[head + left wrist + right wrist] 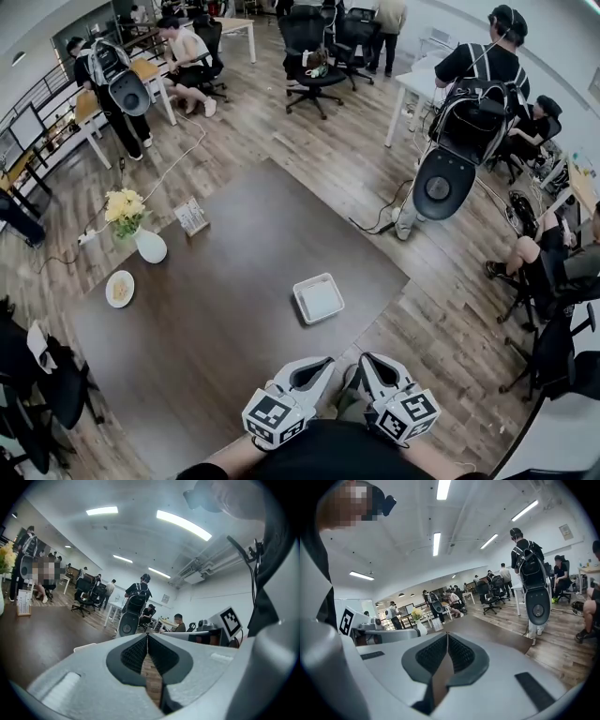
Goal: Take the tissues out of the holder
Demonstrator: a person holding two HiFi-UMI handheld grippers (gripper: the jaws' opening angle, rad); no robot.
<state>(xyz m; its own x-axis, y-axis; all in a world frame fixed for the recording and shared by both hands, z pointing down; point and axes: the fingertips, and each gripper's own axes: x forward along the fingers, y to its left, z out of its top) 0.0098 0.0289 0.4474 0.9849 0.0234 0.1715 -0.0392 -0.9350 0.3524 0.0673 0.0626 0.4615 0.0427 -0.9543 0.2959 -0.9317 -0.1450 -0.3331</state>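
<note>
Held low over the near edge of the bench, close to the body, side by side. Left gripper: jaws clenched, nothing between. Right gripper: jaws likewise pressed together, empty. Ahead, mid-bench toward the right: white tray. At the far left: holder, upright with white tissues in it, near a vase of yellow flowers, well apart from both grippers. Nearer on that side: small plate.

One vase, one plate, one tray, one tissue holder.
</note>
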